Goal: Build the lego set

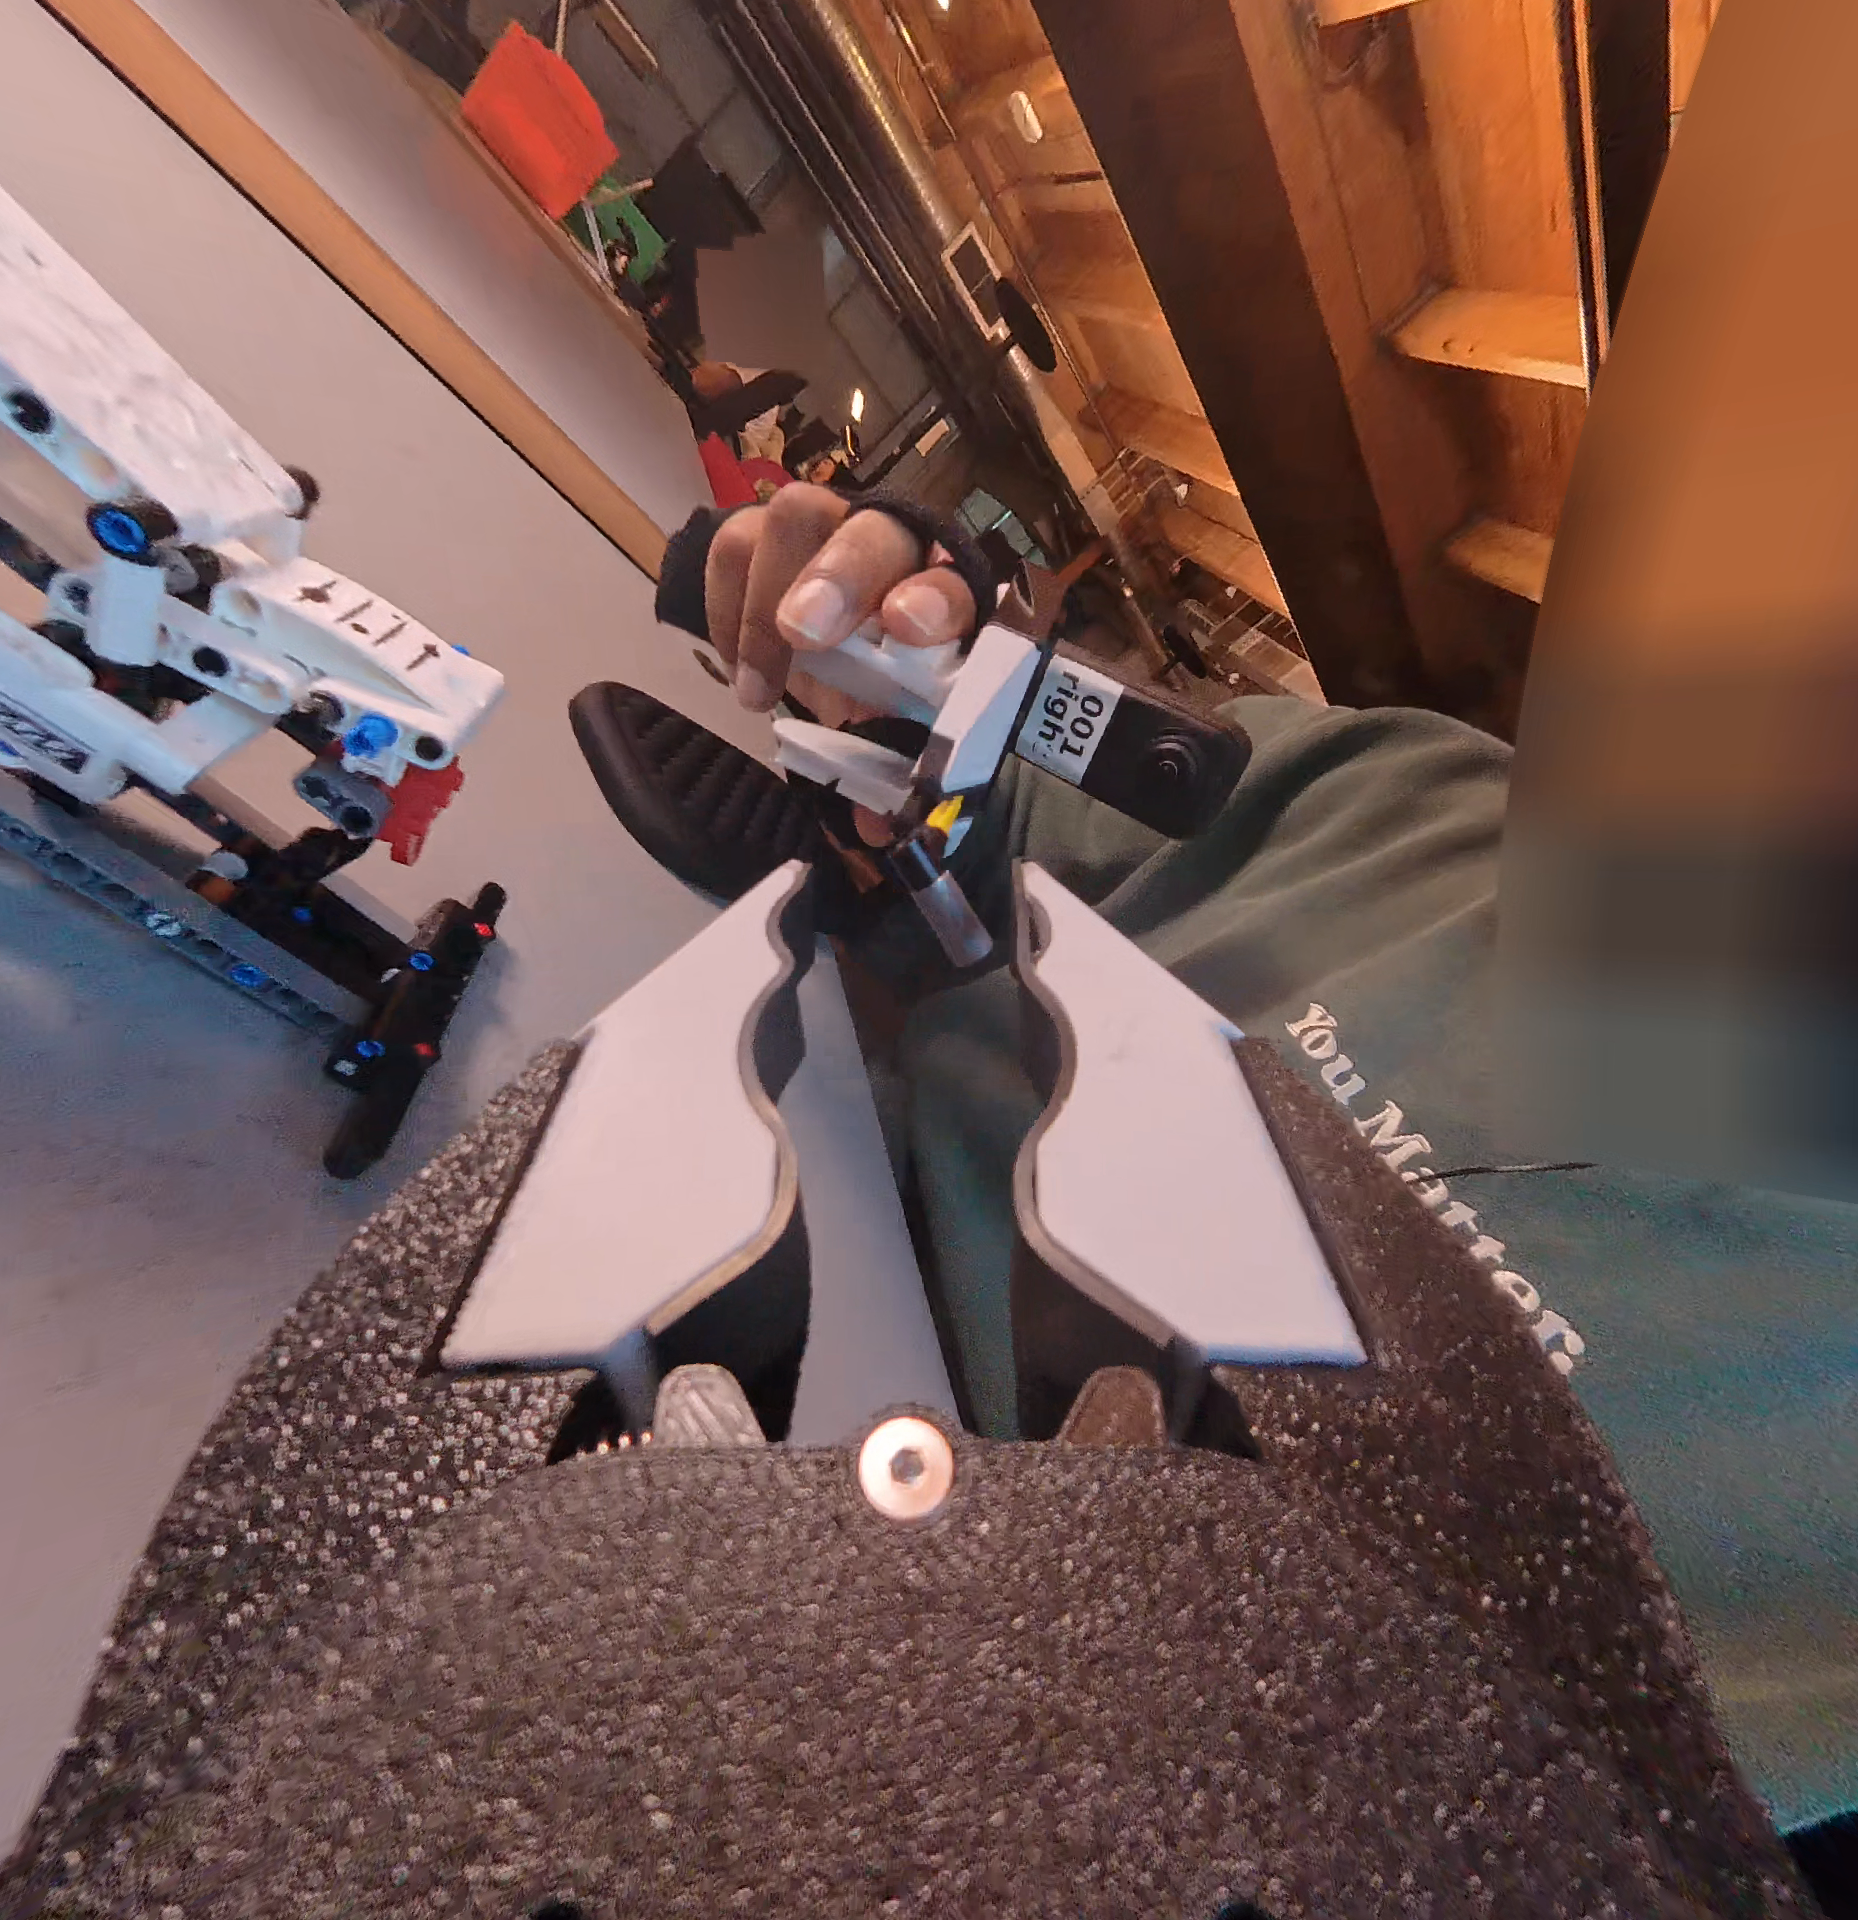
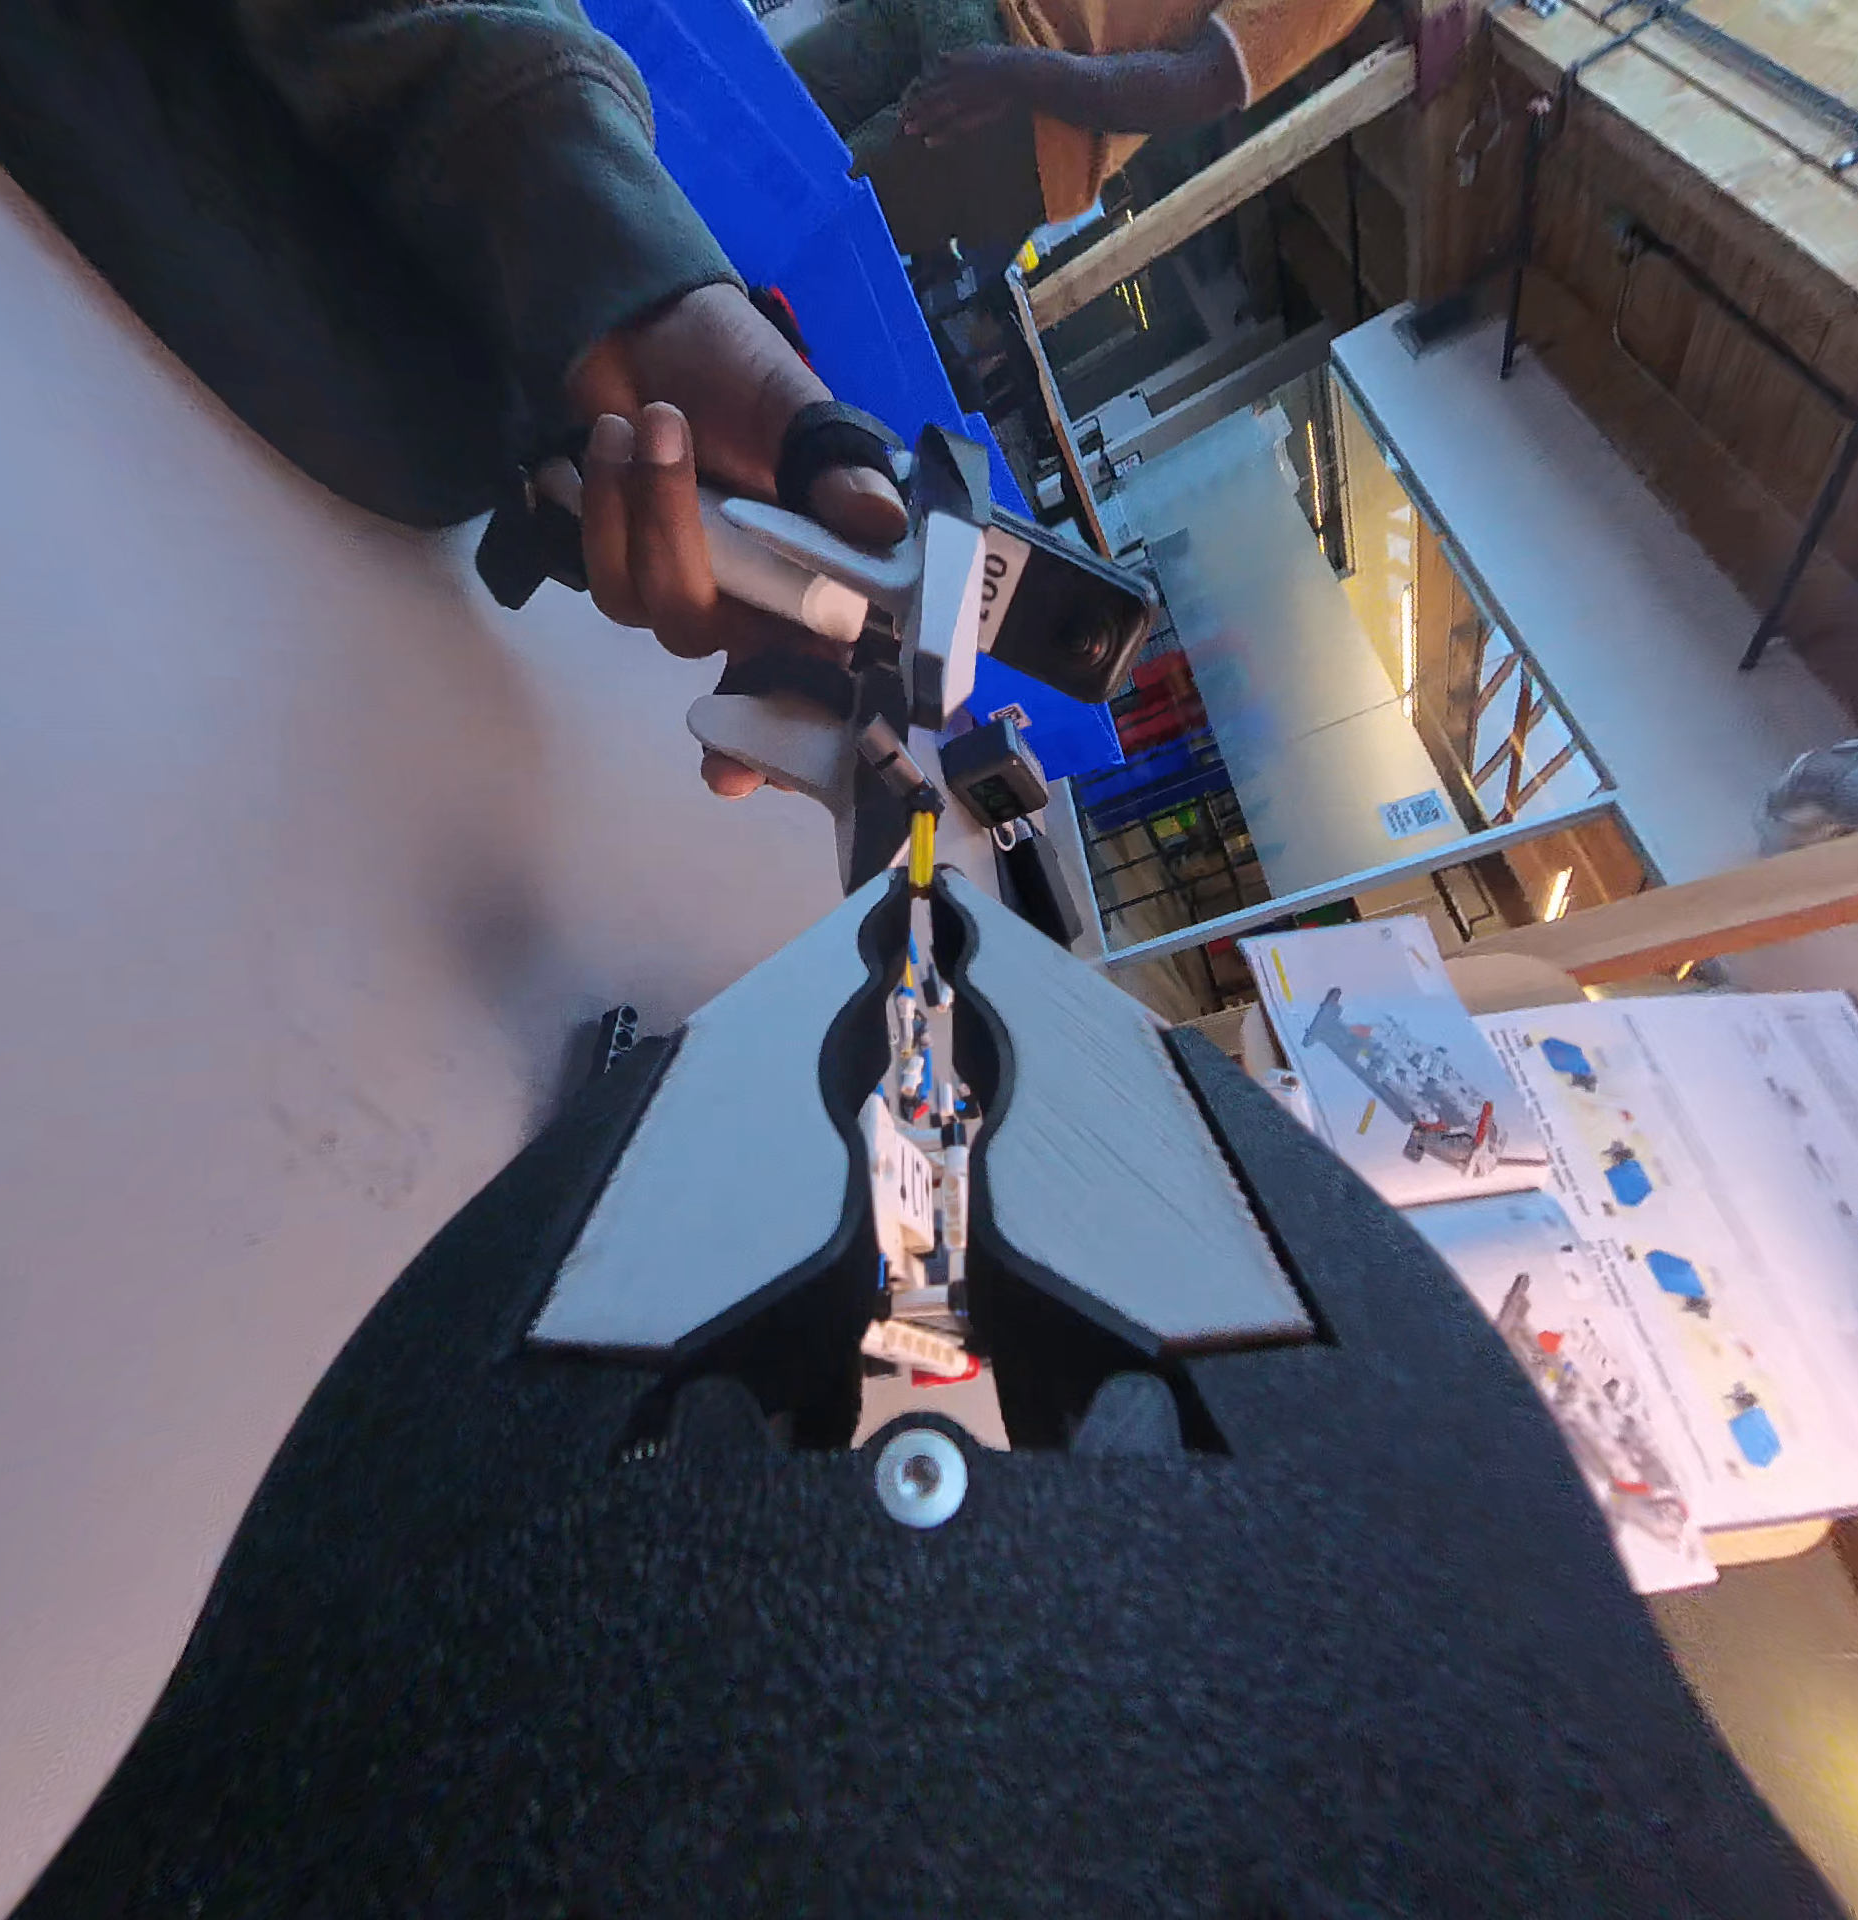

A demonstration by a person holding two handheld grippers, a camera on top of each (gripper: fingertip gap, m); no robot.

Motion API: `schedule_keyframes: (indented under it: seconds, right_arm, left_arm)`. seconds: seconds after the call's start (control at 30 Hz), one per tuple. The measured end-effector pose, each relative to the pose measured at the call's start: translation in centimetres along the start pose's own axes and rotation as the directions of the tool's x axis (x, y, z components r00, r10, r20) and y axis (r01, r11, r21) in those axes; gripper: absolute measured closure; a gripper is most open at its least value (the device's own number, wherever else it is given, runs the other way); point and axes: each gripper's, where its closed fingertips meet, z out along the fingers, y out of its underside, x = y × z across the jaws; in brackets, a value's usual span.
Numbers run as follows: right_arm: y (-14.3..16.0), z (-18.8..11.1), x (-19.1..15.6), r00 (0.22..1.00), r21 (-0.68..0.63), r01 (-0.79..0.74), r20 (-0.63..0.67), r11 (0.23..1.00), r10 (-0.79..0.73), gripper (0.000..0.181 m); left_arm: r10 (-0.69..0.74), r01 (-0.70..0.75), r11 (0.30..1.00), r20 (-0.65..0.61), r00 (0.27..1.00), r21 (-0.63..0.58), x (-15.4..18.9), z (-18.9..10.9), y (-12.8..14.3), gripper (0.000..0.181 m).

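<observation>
Each wrist camera looks forward along its own claw, tilted sideways and close above the desk [image 1: 125,1195]. The two face each other; both catch the white lego model [image 1: 208,644].

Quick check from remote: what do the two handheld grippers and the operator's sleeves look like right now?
Both grippers, left and right, have pale grey wedge fingers with wavy black inner edges on speckled black bodies, each with a silver screw. Each carries a black camera with a white label. Dark green sleeves; black finger straps.
</observation>
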Motion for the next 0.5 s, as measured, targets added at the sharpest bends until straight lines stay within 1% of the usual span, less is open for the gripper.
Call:
schedule_keyframes:
  seconds: [0.07, 0.13, 0.17, 0.2, 0.23, 0.27, 0.3, 0.37, 0.4, 0.43, 0.47, 0.5]
  right_arm:
    - [-0.4, 0.2, -0.2, 0.998, 0.004, 0.057, 0.017, 0.998, -0.057, 0.178]
    - [-0.2, 0.3, -0.2, 0.997, -0.003, 0.075, 0.023, 0.997, -0.075, 0.178]
    - [0.3, 0.5, -0.1, 0.998, -0.019, 0.050, 0.024, 0.999, -0.049, 0.178]
    - [1.1, 0.6, 0.1, 1.000, -0.046, -0.009, 0.013, 0.999, 0.009, 0.177]
    - [2.1, 0.6, 0.3, 0.996, -0.073, -0.089, 0.006, 0.993, 0.090, 0.172]
    - [3.5, 0.7, 0.5, 0.984, -0.124, -0.178, -0.009, 0.976, 0.178, 0.161]
    - [5.4, 0.6, 0.7, 0.970, -0.206, -0.244, -0.040, 0.948, 0.241, 0.156]
    - [8.6, 0.3, -0.2, 0.958, -0.344, -0.281, -0.037, 0.896, 0.286, 0.146]
    - [9.6, 0.2, -0.6, 0.953, -0.388, -0.293, -0.043, 0.874, 0.301, 0.145]
    - [10.0, 0.2, -1.2, 0.946, -0.420, -0.308, -0.041, 0.854, 0.321, 0.140]
    - [10.1, 0.4, -1.6, 0.936, -0.444, -0.334, -0.056, 0.831, 0.347, 0.135]
    - [10.2, 0.7, -1.7, 0.929, -0.462, -0.358, -0.090, 0.811, 0.359, 0.135]
  left_arm:
    - [-0.003, 0.003, 1.000, -0.016, 1.000, 0.018, 0.3, 0.4, -0.1, 0.168]
    - [0.005, -0.005, 1.000, 0.010, 1.000, 0.029, 0.0, 0.4, -0.2, 0.171]
    - [0.027, -0.027, 0.999, 0.030, 0.999, 0.029, -0.2, 0.2, -0.3, 0.172]
    - [0.056, -0.058, 0.998, 0.064, 0.996, 0.036, -0.5, 0.0, -0.5, 0.174]
    - [0.084, -0.090, 0.995, 0.116, 0.990, 0.044, -1.0, -0.4, -0.8, 0.174]
    - [0.118, -0.129, 0.991, 0.186, 0.975, 0.047, -1.8, -1.0, -1.2, 0.174]
    - [0.160, -0.175, 0.984, 0.270, 0.949, 0.034, -2.8, -1.8, -1.5, 0.174]
    - [0.250, -0.271, 0.963, 0.434, 0.865, -0.015, -4.7, -3.5, -2.1, 0.174]
    - [0.288, -0.310, 0.950, 0.499, 0.818, -0.039, -5.4, -4.3, -2.4, 0.174]
    - [0.316, -0.340, 0.938, 0.554, 0.770, -0.064, -6.1, -5.1, -2.7, 0.174]
    - [0.336, -0.357, 0.930, 0.589, 0.735, -0.085, -6.5, -5.6, -2.9, 0.174]
    - [0.350, -0.365, 0.925, 0.602, 0.718, -0.103, -6.7, -5.8, -2.8, 0.174]
